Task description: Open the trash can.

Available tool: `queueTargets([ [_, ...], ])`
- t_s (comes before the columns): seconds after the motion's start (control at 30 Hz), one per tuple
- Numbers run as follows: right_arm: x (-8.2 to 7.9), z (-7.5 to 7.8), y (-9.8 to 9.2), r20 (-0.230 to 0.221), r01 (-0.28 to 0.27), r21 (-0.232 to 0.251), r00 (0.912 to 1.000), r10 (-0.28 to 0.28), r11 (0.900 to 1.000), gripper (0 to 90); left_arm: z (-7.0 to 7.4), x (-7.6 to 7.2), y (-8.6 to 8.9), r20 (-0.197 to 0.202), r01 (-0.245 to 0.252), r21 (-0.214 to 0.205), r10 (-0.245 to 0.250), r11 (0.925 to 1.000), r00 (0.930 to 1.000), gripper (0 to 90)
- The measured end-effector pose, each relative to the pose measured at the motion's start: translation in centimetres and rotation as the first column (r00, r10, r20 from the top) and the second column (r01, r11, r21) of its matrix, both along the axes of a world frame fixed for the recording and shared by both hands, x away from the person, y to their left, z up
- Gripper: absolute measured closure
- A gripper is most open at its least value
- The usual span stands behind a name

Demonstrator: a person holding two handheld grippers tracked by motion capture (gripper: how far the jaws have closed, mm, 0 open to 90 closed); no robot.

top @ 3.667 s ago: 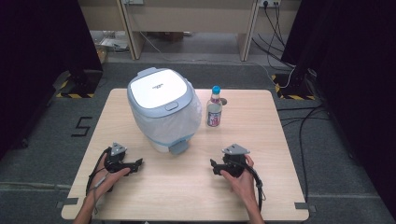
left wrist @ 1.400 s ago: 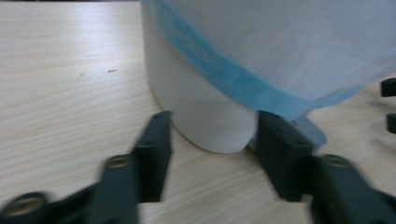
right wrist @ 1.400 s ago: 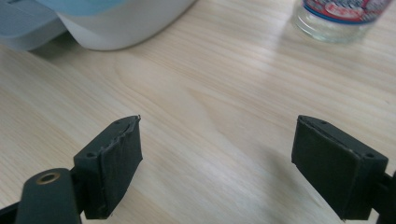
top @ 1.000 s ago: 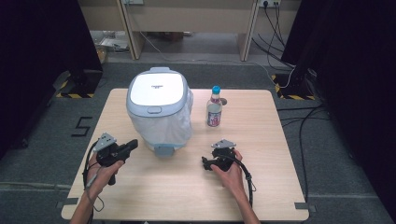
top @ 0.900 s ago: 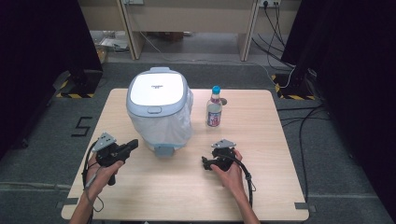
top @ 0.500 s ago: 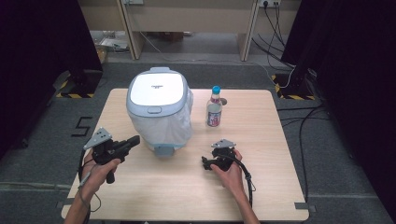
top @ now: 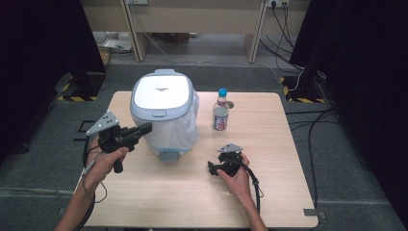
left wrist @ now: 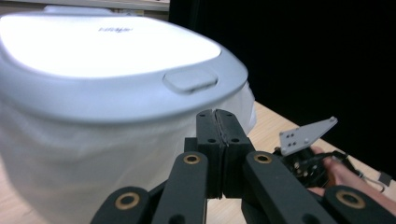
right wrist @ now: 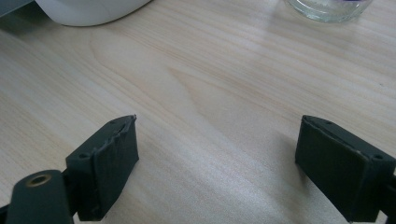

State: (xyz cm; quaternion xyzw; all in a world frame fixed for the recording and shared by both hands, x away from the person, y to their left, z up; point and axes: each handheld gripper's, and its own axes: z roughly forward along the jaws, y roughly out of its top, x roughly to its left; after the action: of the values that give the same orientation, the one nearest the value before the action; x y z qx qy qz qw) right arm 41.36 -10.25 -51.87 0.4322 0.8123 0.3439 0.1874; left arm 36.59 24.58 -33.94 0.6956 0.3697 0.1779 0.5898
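Bin (top: 163,113) lid (left wrist: 107,44) is not yet opened: the left gripper (top: 144,129), pressed together and empty, is held at its latch (left wrist: 190,81); the right gripper (right wrist: 219,172), spread apart, is rested on the table (top: 192,192).

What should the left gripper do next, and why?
Probably ease forward and press the latch button on the bin. The left gripper is shut, raised level with the closed lid and aimed at it; the right gripper rests open on the table.

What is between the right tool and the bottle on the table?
Nothing: in the high view, bare wooden table separates the right tool from the bottle; the right gripper view shows the same bare wood.
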Motion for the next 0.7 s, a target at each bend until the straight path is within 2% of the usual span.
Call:
queueTargets([
  [0.3,0.0,0.0,0.0,-0.001,0.0,-0.002,1.0,0.0,1.0,13.2,2.4,1.7,-1.6,0.029,0.008,0.028,-0.009,0.9996,0.9995,87.8],
  [0.4,0.0,0.0,0.0,-0.001,0.0,-0.002,1.0,0.0,1.0,13.2,2.6,2.1,-1.8,0.033,0.0,0.039,-0.002,0.9992,0.9995,87.5],
  [0.57,0.0,0.0,0.0,-0.001,0.0,-0.001,1.0,0.0,1.0,13.2,2.4,3.5,-2.2,0.028,-0.03,0.094,0.028,0.9951,0.9992,87.2],
  [0.7,0.0,0.0,0.0,-0.001,0.0,-0.002,1.0,0.0,1.0,13.2,2.4,3.7,-2.2,0.031,-0.021,0.097,0.018,0.995,0.9993,88.3],
])
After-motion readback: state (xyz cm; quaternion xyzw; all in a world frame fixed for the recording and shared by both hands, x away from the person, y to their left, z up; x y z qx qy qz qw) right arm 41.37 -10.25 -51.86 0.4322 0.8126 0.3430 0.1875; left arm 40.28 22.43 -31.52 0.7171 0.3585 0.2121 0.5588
